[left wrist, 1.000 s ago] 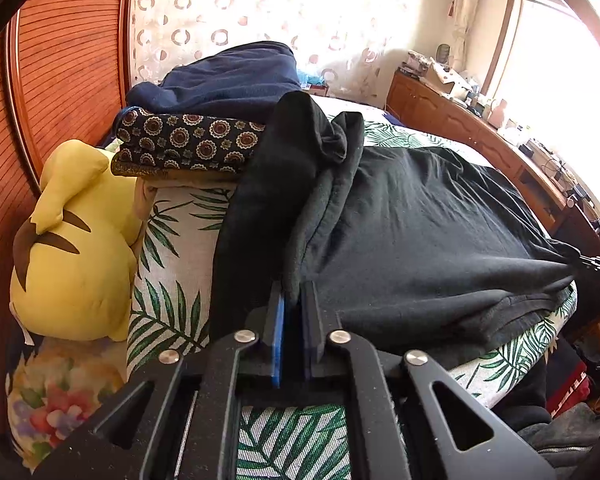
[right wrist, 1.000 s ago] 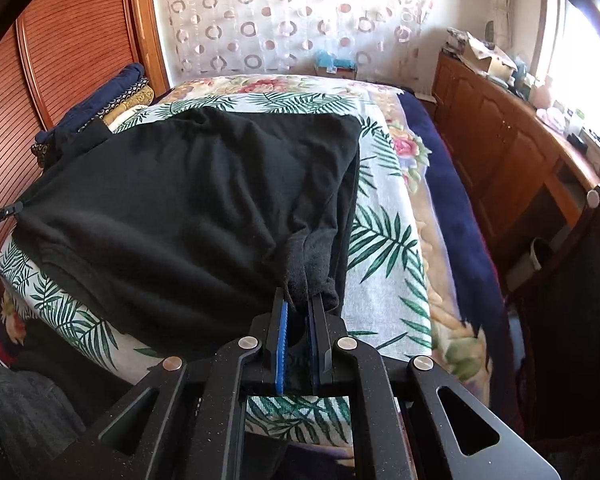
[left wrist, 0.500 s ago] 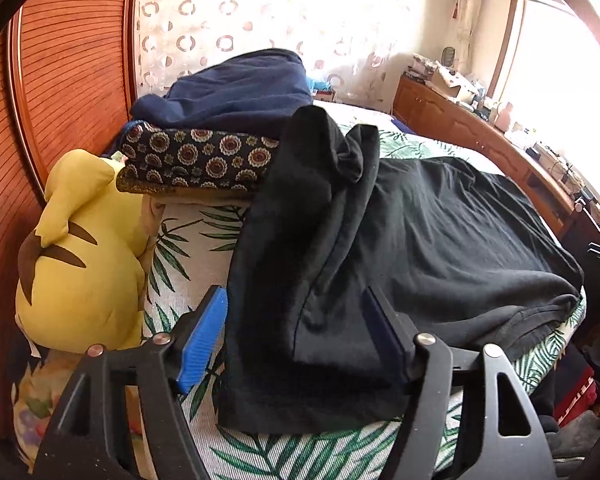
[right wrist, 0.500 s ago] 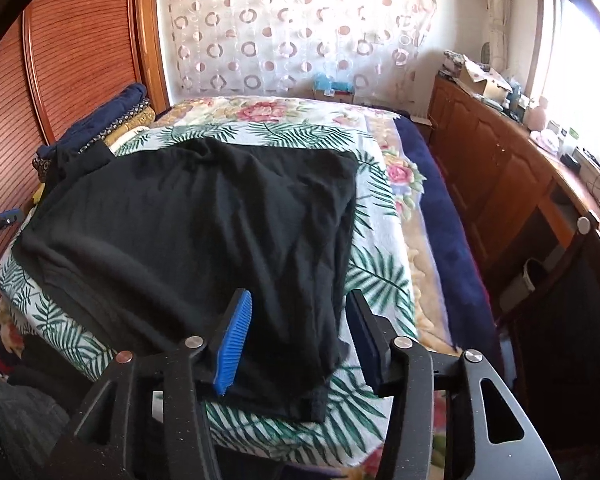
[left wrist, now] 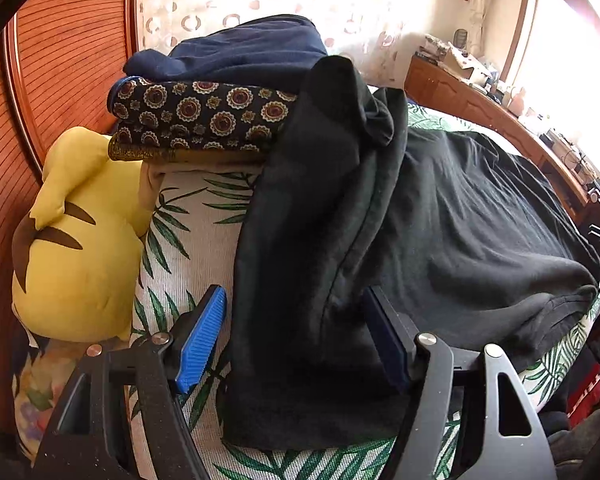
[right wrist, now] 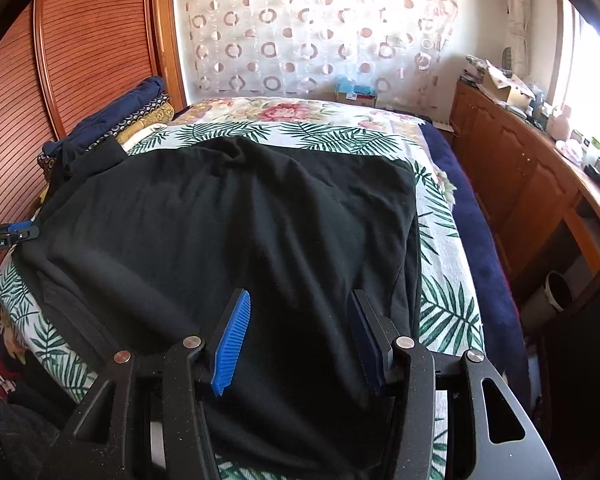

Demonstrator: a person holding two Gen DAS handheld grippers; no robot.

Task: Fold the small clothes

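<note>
A black shirt [right wrist: 236,224] lies spread on the palm-leaf bedspread [right wrist: 444,312]. In the left wrist view the shirt [left wrist: 460,232] has a sleeve [left wrist: 312,240] folded over along its left side, running toward the pile of folded clothes. My left gripper [left wrist: 296,338] is open, its blue pads either side of the sleeve's near end, holding nothing. My right gripper [right wrist: 298,340] is open over the shirt's near edge, holding nothing. The left gripper also shows at the far left of the right wrist view [right wrist: 8,234].
A yellow plush toy [left wrist: 76,248] lies at the bed's left against the wooden headboard [left wrist: 60,92]. Folded navy and patterned clothes [left wrist: 220,96] are stacked behind the sleeve. A wooden cabinet [right wrist: 532,184] runs along the right. A bin [right wrist: 552,296] stands beside the bed.
Both grippers were shut on the shirt's edge a second ago. They opened and let the fabric drop flat, then drew back slightly.
</note>
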